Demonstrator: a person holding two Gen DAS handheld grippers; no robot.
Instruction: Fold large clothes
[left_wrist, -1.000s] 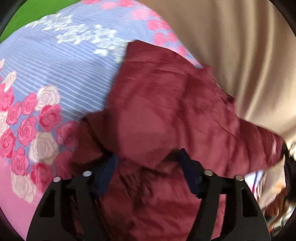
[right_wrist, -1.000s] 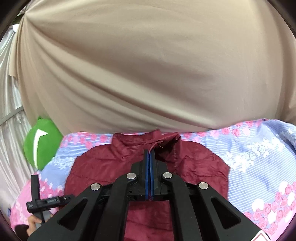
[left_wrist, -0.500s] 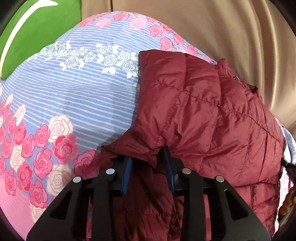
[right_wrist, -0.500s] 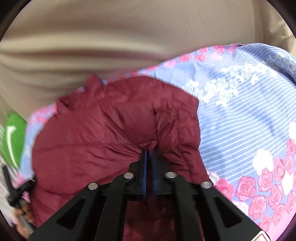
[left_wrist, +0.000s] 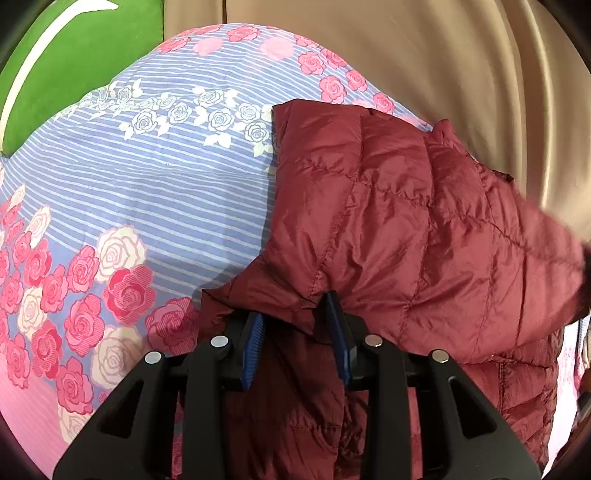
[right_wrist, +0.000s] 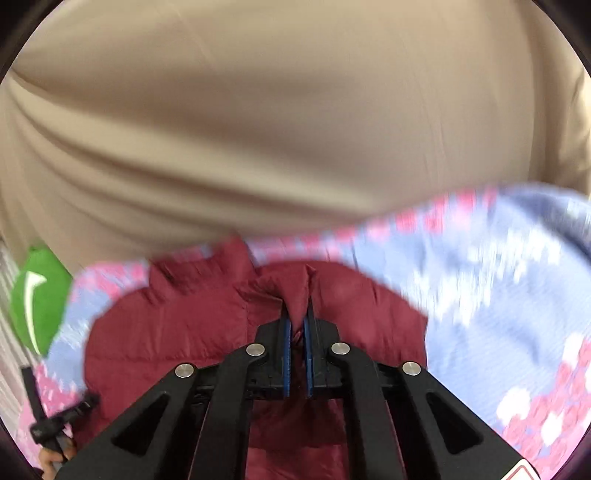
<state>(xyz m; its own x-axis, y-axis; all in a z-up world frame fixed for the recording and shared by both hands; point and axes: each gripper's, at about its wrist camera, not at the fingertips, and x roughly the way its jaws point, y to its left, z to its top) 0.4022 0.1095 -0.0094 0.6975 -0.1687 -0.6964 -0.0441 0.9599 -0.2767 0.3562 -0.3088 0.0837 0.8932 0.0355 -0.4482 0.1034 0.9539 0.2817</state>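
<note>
Slippage is your main risk, because the maroon puffer jacket (left_wrist: 406, 229) is slick, quilted and springy, and your two holds on it look uneven. In the left wrist view the jacket fills the right half of the frame, lying on the floral bedspread (left_wrist: 166, 192), with a folded-over flap drooping toward the bottom centre. Your left gripper (left_wrist: 295, 332) has its blue pads (left_wrist: 253, 343) spread apart, with the hem of that flap sagging between them; the jaws are open and the cloth is only draped there, not pinched, so if you lift now that edge will likely slide out and the fold will fall open. In the right wrist view your right gripper (right_wrist: 297, 325) sits at bottom centre with its pads drawn nearly together on a thin peak of the jacket (right_wrist: 192, 332), so it is clamped on fabric. That pinch looks small, perhaps one layer, though you cannot tell how many layers it holds. The view is motion-blurred, so a fast swing could tug the thin ridge free or drag the whole garment across the bedspread (right_wrist: 498, 302) toward the beige curtain (right_wrist: 295, 129) in the upper frame. Trapped air in the padding may also push a fresh fold back open unless you press it flat. The green cushion (left_wrist: 74, 66) in the upper left is well apart from the jacket and poses no snag.
</note>
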